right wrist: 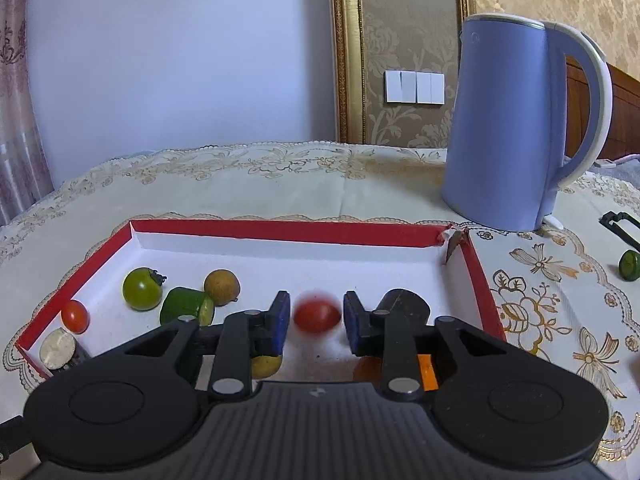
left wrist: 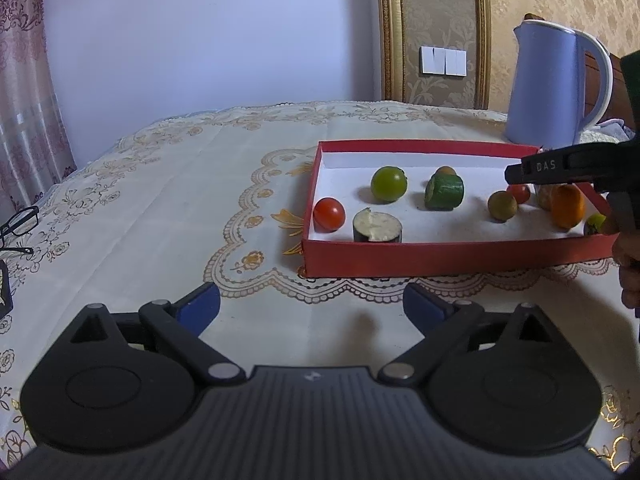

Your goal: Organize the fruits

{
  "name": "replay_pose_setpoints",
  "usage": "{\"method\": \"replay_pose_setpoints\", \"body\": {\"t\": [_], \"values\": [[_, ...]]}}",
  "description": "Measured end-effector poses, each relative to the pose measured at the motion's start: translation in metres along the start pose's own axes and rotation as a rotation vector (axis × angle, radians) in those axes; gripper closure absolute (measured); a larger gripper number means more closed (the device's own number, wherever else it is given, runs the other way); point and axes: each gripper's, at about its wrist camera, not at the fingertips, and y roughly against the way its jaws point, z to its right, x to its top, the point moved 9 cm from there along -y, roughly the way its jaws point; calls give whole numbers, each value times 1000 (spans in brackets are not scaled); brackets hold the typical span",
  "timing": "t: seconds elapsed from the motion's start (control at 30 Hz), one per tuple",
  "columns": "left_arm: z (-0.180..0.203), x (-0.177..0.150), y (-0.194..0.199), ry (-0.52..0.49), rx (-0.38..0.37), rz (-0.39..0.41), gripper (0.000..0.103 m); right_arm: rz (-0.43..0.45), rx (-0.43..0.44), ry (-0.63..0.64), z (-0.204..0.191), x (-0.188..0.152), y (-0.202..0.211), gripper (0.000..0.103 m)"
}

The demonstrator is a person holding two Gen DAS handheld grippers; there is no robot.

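Fingers of the right gripper stand apart over the red box, with a blurred red tomato in the gap between the blue pads, touching neither as far as the blur lets one tell. Under the gripper's left finger a yellowish fruit shows, and under the right one a patch of orange; a dark cut piece lies just beyond the right pad. Further left in the box sit a cucumber chunk, a brown round fruit touching or just behind it, a green tomato, a small red tomato by the left wall, and an eggplant slice in the near left corner. Outside the box, to the far right on the desk, stands a blue kettle, and a small green piece lies alone at the right edge.

Fingers of the left gripper are wide apart with nothing between them, hovering over the patterned cloth near the box's front left corner. From this view the box lies ahead and right, the right gripper reaching in over its right end. Spectacles rest at the desk's left edge.
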Motion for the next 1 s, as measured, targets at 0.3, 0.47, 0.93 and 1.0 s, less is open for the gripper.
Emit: {"method": "replay_pose_setpoints", "body": {"t": [0.3, 0.47, 0.93, 1.0], "values": [[2, 2, 4, -11, 1, 8, 5, 41, -11, 19, -3, 3, 12, 46], [5, 3, 6, -21, 1, 15, 4, 81, 5, 30, -9, 5, 34, 46], [16, 3, 10, -41, -19, 34, 0, 158, 80, 55, -20, -39, 123, 22], [20, 2, 11, -47, -27, 35, 0, 155, 94, 61, -22, -47, 130, 20]]}}
